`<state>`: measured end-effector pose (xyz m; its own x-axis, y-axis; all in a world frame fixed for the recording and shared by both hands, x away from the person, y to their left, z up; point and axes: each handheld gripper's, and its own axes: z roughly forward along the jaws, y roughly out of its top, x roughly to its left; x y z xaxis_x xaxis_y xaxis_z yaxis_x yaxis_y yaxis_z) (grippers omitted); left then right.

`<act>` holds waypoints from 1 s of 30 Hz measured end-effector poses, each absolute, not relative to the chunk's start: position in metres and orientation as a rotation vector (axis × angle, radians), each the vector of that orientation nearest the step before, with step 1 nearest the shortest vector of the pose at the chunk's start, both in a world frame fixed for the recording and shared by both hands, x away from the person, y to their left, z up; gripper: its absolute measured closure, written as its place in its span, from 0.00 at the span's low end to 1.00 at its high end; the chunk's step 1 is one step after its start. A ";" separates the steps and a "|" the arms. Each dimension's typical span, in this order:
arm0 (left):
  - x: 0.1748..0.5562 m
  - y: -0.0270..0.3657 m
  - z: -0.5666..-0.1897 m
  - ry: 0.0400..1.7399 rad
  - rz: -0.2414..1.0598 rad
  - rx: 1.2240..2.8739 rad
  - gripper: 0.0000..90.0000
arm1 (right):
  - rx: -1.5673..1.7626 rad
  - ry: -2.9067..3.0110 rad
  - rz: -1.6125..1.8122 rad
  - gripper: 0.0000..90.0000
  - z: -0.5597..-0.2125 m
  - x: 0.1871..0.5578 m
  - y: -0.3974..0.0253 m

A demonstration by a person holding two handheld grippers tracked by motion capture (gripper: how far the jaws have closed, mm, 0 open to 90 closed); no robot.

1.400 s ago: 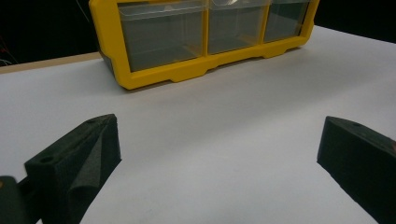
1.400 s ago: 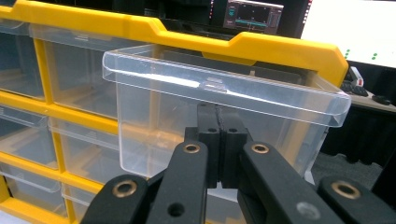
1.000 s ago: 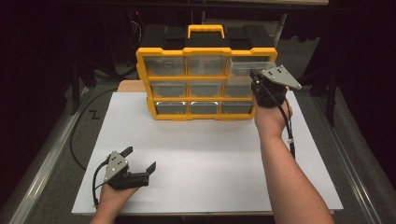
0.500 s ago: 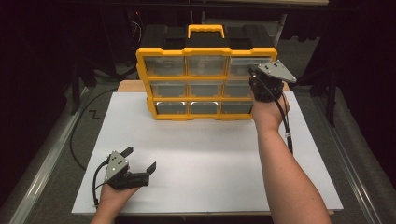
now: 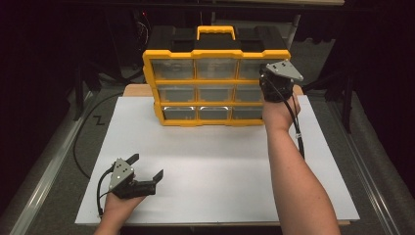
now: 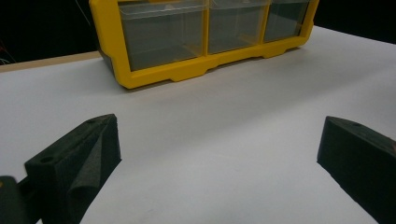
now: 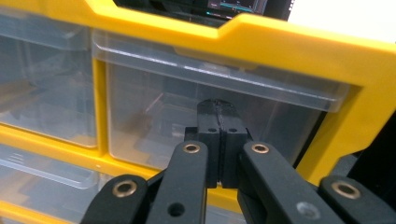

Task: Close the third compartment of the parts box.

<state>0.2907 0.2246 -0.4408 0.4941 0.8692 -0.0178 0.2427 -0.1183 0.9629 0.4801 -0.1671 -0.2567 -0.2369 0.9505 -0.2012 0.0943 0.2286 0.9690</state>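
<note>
The yellow organiser [image 5: 215, 85] stood upright at the far edge of the white board [image 5: 220, 171], its nine clear drawers facing the person. Its black back and carry handle [image 5: 216, 32] merged into the dark surroundings, so the rear outline was hard to trace.

The right gripper [image 5: 275, 84] was held against the top-right drawer [image 5: 262, 68] of the organiser. In the right gripper view its jaws were pressed together, pads flush, with the tip [image 7: 219, 116] at the drawer's clear front [image 7: 187, 112] just beneath the lip. Whether the tip touched the plastic, or merely sat close before it, could not be settled. Nothing was seen between the pads. Contents behind the drawer fronts were blurred and unreadable.

The left gripper [image 5: 144, 171] rested low on the near-left part of the board, well apart from the organiser. Its jaws were spread wide, with bare board between them. In the left gripper view the organiser's bottom row [image 6: 205, 32] was cut off by the top edge of the frame.
</note>
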 end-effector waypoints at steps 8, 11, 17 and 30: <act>0.292 0.226 -0.441 0.969 0.713 1.644 0.00 | 1.009 1.565 1.144 1.00 -0.257 0.480 -0.168; 0.293 0.227 -0.441 0.973 0.714 1.639 0.00 | 1.025 1.579 1.142 1.00 -0.256 0.478 -0.168; 0.293 0.228 -0.441 0.976 0.719 1.637 0.00 | 1.014 1.588 1.167 1.00 -0.257 0.460 -0.172; 0.292 0.224 -0.441 0.962 0.713 1.641 0.00 | 0.976 1.648 1.292 1.00 -0.267 0.405 -0.190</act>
